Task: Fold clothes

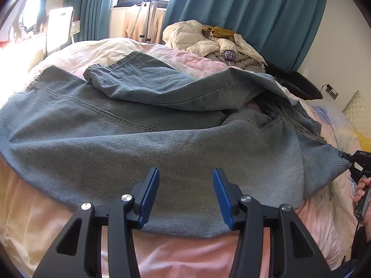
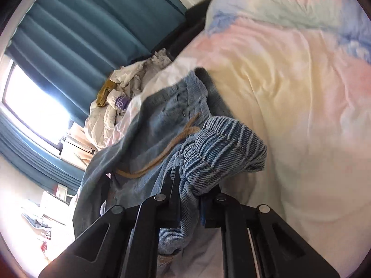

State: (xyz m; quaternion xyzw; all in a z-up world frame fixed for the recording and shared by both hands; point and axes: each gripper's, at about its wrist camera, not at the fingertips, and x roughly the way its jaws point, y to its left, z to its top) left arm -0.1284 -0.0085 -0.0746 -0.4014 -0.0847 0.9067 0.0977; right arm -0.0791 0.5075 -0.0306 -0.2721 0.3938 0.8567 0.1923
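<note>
A pair of faded blue jeans (image 1: 143, 143) lies spread across a bed (image 1: 185, 254) covered in pale pink and cream bedding, the natural flat surface for a fold, with one leg already doubled back over the other toward the far side. The left gripper (image 1: 185, 194) hovers over the near edge of the denim with its blue-padded jaws apart and nothing between them, apparently waiting to pin or lift that edge once the other side is ready. At the right of the bed, the right gripper (image 2: 199, 199) is clamped on a bunched fold of the jeans near the gathered waistband (image 2: 222, 148), where a tan drawstring (image 2: 162, 153) trails loose; the cloth is drawn taut to a point at that grip, which suggests the corner is held so it can be carried across. A heap of pale clothes (image 1: 208, 41) waits at the far side, before teal curtains (image 1: 243, 11).
</note>
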